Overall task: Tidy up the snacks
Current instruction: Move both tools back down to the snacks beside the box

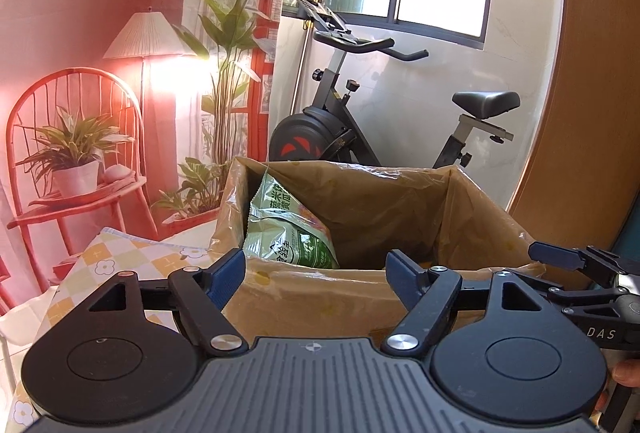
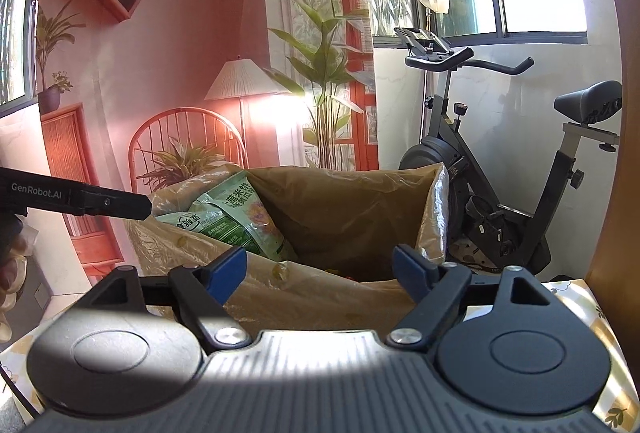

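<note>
With both jaw pairs spread wide and empty, left gripper [image 1: 316, 269] and right gripper [image 2: 320, 267] sit just short of the box's [image 1: 360, 297] near rim. Glossy green snack bag [image 1: 286, 229] leans inside, left of centre, ahead of the jaws. Crinkly plastic liner [image 1: 400, 205]; right side open.

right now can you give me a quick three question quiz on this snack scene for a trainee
1. True or false: the green snack bag lies inside the lined cardboard box.
2. Which describes the left gripper and right gripper? A) both open and empty B) both shut on the bag C) one holds the box
3. Fill in: behind the box stands an exercise ____.

Key: 1 true; 2 A; 3 bike
</note>
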